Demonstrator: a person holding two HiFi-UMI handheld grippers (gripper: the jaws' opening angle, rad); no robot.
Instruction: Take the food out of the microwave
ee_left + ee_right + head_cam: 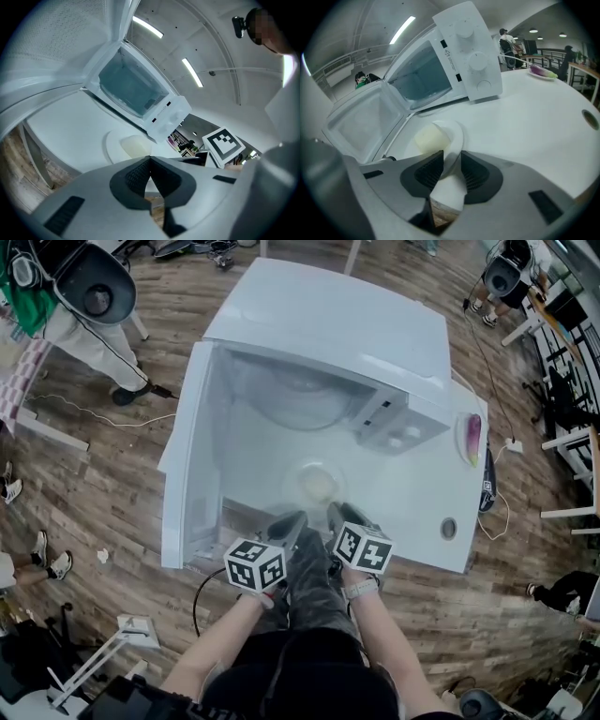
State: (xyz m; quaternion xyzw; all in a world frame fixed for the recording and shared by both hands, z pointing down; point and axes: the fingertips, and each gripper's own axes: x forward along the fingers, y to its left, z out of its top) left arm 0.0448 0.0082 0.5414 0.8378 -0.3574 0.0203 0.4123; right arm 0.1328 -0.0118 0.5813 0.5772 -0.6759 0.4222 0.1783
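- The food (319, 486), a pale rounded lump, sits on a small white plate (305, 474). The plate stands on the table (422, 512) just in front of the microwave (319, 343), whose cavity looks empty, so I judge the task nearly finished.
- The microwave door (187, 456) hangs wide open to the left in the head view, well clear of the plate.
- The right gripper (452, 157) is the nearer one. The near rim of the plate lies between its parted jaws, and the food is straight ahead, just beyond the tips.
- The pads seem not to press on the rim, though the wide-angle view makes that gap hard to read. I take it as released rather than grasping.
- The left gripper (150, 161) is clenched on nothing, pads together. The plate lies ahead of it and a little to its left, near but not touching.
- The plate is round, so no long axis matters. Any move away only needs the right jaws drawn straight back off the rim, so the plate does not tip.
- The table is smooth and white, with a round hole (448, 528) near its right side and a dish holding something purple (472, 437) at its far right edge.
- Around it is wood-plank floor (103, 512), with cables, chairs and several people standing well apart from the table.
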